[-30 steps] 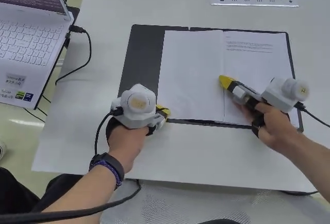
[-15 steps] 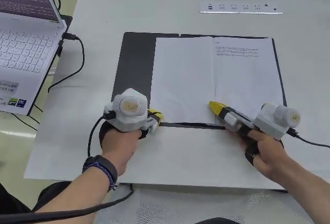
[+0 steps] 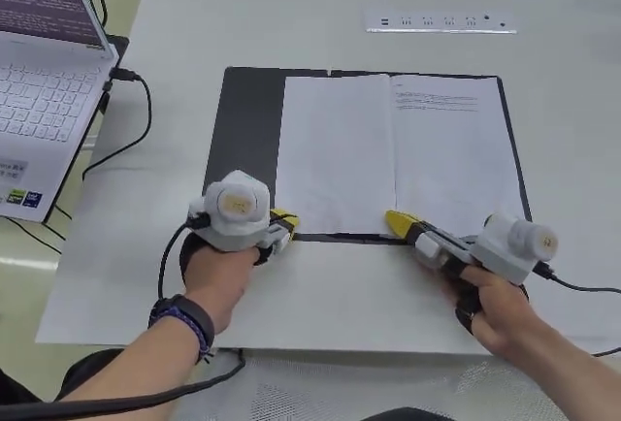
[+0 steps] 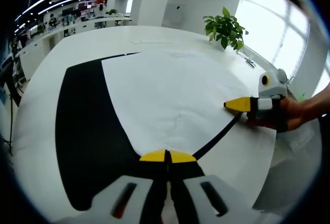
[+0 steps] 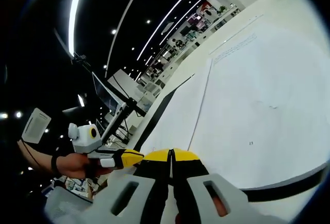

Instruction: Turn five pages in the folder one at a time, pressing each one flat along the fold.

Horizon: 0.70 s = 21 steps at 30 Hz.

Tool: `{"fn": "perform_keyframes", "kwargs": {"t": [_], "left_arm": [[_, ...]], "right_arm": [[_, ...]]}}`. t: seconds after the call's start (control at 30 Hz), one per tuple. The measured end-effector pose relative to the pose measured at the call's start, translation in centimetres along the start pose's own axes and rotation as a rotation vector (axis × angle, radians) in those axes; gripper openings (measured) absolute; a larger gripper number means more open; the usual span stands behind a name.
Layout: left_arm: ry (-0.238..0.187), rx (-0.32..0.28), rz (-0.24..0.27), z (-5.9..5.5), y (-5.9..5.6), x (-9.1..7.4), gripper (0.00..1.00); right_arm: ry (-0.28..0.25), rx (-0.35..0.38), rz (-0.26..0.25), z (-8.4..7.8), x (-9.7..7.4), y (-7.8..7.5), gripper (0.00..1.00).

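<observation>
The black folder (image 3: 243, 130) lies open on the white table, a blank page (image 3: 335, 149) on its left and a page with a few printed lines (image 3: 451, 159) on its right. My left gripper (image 3: 284, 222) is shut, its yellow tips at the blank page's near left corner; in its own view the jaws (image 4: 166, 156) meet over the black cover (image 4: 87, 131). Shut as well, my right gripper (image 3: 396, 219) rests at the near end of the fold (image 3: 392, 149), holding nothing. The right gripper view shows the jaws (image 5: 171, 154) closed above the pages (image 5: 247, 105).
An open laptop (image 3: 39, 81) sits at the far left with a black cable (image 3: 131, 120) running toward the folder. A white power strip (image 3: 437, 23) lies at the back. A potted plant (image 4: 224, 28) stands beyond the table. The table's near edge runs just behind both hands.
My right gripper has slid down the fold from mid-page to the folder's near edge. The left gripper stays at the page's near left corner. The head camera has shifted slightly.
</observation>
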State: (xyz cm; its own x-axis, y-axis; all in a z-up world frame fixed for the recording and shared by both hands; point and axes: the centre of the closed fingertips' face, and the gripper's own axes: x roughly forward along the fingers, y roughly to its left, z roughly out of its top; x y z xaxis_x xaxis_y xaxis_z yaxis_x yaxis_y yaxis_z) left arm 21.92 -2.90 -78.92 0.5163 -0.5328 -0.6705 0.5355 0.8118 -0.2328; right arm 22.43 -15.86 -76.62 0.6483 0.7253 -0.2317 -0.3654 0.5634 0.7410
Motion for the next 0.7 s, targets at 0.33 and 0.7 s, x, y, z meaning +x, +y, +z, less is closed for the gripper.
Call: {"fn": "perform_keyframes", "kwargs": {"t": [0.33,0.7], "left_arm": [[-0.008,-0.034,0.003,0.0,0.0,-0.2,0.00],[-0.055,-0.009,-0.019,0.7,-2.1,-1.6,0.18]], "right_arm": [[0.016,0.029,-0.031,-0.1,-0.2,-0.3,0.00],[0.028,-0.029,-0.069,1.4,-3.8,0.0,0.19]]}}
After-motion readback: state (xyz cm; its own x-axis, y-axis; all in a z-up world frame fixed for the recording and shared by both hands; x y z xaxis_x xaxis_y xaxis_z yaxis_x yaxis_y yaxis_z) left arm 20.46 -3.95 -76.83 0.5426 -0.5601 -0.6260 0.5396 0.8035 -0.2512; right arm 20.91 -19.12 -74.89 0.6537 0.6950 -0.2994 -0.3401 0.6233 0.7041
